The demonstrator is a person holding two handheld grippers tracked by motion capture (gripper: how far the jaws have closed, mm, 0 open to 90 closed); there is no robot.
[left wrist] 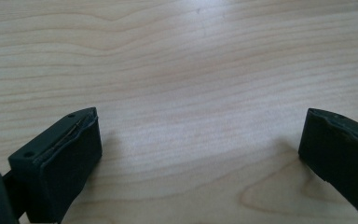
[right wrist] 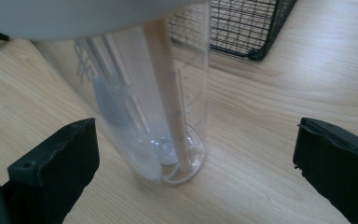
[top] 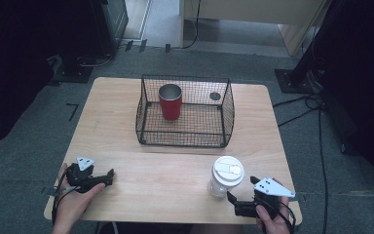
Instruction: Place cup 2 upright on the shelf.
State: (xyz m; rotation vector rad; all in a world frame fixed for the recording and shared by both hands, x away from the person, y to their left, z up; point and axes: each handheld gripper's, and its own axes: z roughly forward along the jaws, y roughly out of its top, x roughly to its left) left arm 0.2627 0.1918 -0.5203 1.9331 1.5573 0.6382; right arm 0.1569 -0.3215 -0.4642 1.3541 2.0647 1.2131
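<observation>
Wood-grain table [top: 175, 165] fills the middle of the high view, on grey carpet with dark stands and cables [top: 316, 126] around it. A wire basket [top: 185, 139] sits at the table's far middle with a red cup [top: 170, 101] upright inside, toward its left. The near half is mostly bare. My left gripper [top: 111, 176] rests near the near-left corner, its jaws apart, well away from everything. My right gripper [top: 241, 191] lies by the near-right edge, just beside a clear cup [top: 223, 179] with a white lid.

Left gripper view: my jaws stand wide over bare wood [left wrist: 191, 70].

Right gripper view: my jaws stand wide, gripping nothing; the clear cup [right wrist: 168, 93] stands upright just ahead, nearer the left jaw, with a basket corner [right wrist: 251, 28] beyond.
</observation>
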